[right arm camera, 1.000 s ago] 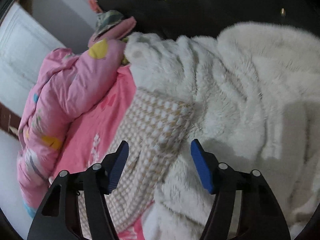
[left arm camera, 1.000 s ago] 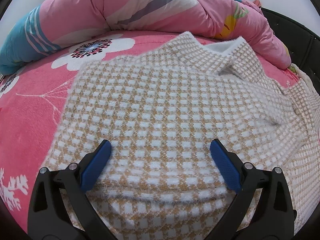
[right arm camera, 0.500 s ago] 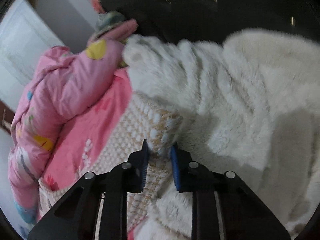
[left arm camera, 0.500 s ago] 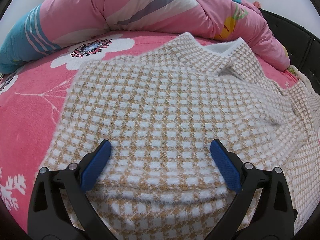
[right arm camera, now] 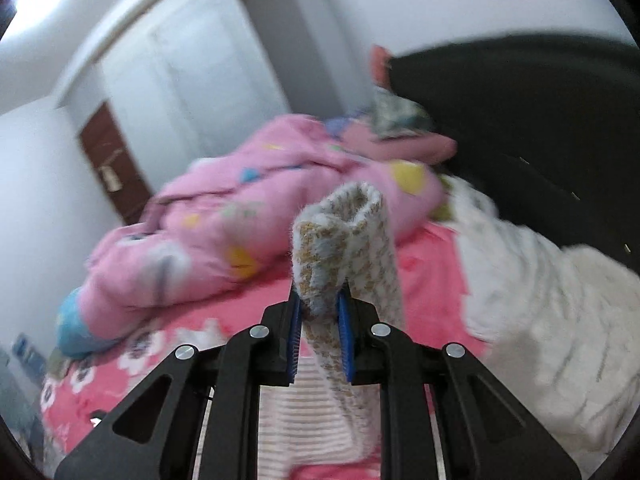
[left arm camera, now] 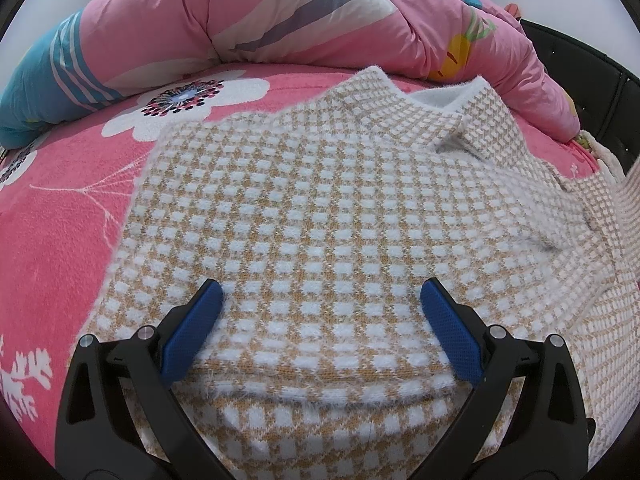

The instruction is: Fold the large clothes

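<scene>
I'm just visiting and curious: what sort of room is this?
Most likely a bedroom: a pink quilt is heaped on a bed with a flowered pink sheet, a dark headboard behind, and a checked sweater spread out.

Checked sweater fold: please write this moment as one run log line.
left gripper: open, over checked sweater body | right gripper: shut on sleeve, lifted above pink bed sheet | fold: not finished

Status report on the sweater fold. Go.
Left tool open, over the sweater body on the bed. Right tool shut on the sleeve, lifted. White fur blanket lies beside it, at right.
</scene>
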Tool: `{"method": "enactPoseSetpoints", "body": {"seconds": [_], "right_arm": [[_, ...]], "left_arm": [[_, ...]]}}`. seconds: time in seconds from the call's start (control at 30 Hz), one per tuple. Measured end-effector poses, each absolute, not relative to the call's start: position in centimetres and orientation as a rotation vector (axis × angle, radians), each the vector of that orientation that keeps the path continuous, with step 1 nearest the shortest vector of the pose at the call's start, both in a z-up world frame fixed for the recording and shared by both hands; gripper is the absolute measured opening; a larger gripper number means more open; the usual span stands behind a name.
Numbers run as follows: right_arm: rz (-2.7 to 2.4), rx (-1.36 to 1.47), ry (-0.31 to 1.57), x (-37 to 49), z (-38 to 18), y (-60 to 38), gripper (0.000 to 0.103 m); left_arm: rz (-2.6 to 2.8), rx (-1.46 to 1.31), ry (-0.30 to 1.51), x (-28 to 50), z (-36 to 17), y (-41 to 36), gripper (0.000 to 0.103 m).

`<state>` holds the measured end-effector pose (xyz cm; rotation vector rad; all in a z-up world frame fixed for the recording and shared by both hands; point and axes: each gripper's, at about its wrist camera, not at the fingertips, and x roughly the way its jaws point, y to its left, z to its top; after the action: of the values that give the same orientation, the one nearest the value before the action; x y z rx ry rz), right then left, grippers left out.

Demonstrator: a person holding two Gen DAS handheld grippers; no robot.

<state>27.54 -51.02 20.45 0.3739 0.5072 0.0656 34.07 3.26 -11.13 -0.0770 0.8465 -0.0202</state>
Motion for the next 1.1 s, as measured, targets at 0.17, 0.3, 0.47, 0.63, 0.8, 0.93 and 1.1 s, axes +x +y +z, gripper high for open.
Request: {"method": "enactPoseSetpoints", "body": {"seconds": [0.17, 0.3, 0.47, 0.63, 0.8, 0.93, 1.1], "right_arm": [[0.174, 0.373, 0.503, 28.4, 23.2, -45.2, 0.016], [0.207, 0.356, 0.511, 29.5, 24.3, -40.5, 0.016], [0.252, 0.325, 0.515, 30.2, 25.0, -34.5, 0.016], [0.313, 0.301, 0.527, 31.0, 24.4, -27.5, 0.016], [0.387, 0.254, 0.578, 32.4, 21.1, -18.8, 0.016], [0.423, 0.182, 0.655, 33.1, 16.0, -11.4, 0.016], [0.484, 0.051, 0.909, 34.1, 5.9, -3.5, 0.018]], "left_arm": [[-0.048, -0.117, 0.827, 34.2, -10.5, 3.7, 0.096], [-0.051, -0.178, 0.797, 33.6, -9.0, 4.6, 0.096], [-0.104, -0.259, 0.788, 32.6, -7.8, 6.3, 0.096], [-0.159, -0.364, 0.775, 31.3, -6.7, 8.8, 0.096], [-0.149, -0.361, 0.770, 30.0, -6.3, 10.9, 0.096], [-0.145, -0.387, 0.772, 28.4, -6.7, 12.8, 0.096], [-0.135, -0.393, 0.770, 25.9, -7.1, 15.1, 0.096]]}}
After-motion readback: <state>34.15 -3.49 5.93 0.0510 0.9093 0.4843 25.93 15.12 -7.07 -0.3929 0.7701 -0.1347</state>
